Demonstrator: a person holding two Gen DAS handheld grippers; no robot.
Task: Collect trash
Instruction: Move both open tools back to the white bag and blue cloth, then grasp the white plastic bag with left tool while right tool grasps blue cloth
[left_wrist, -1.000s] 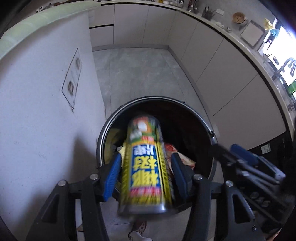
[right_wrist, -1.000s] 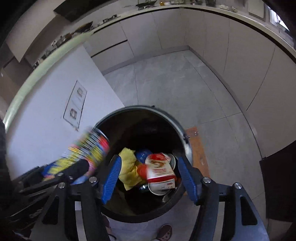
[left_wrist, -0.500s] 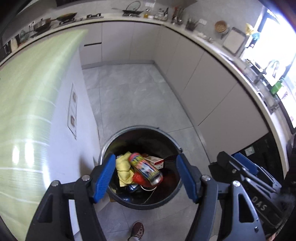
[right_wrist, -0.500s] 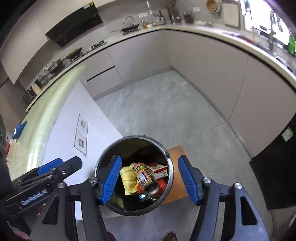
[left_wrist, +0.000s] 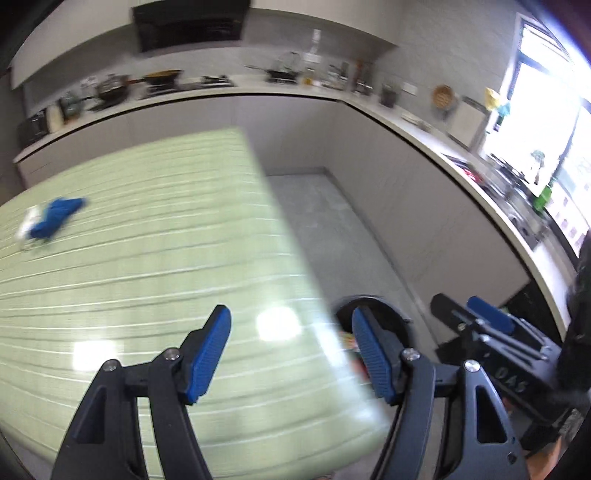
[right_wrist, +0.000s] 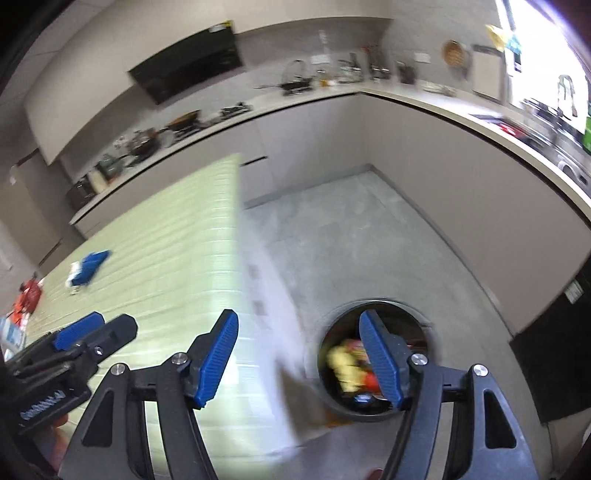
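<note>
Trash (right_wrist: 349, 369) fills our bin (right_wrist: 373, 306). Both grippers (left (left_wrist: 291, 354), right (right_wrist: 299, 362)) gape empty; blue scrap (left_wrist: 55, 218) awaits on the table (left_wrist: 166, 240).

Pale green striped table (left_wrist: 155, 258); blue-and-white item (left_wrist: 51, 221) on it. Black bin (right_wrist: 373, 365) beside the table holds yellow and red trash (right_wrist: 347, 365). Grey floor (right_wrist: 351, 251).

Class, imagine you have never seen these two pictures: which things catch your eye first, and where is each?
The pale green striped table fills the left, with a blue scrap lying far back on it. On the floor to its right stands a round black bin holding colourful rubbish. In front, the left gripper and right gripper both gape open, empty.
</note>
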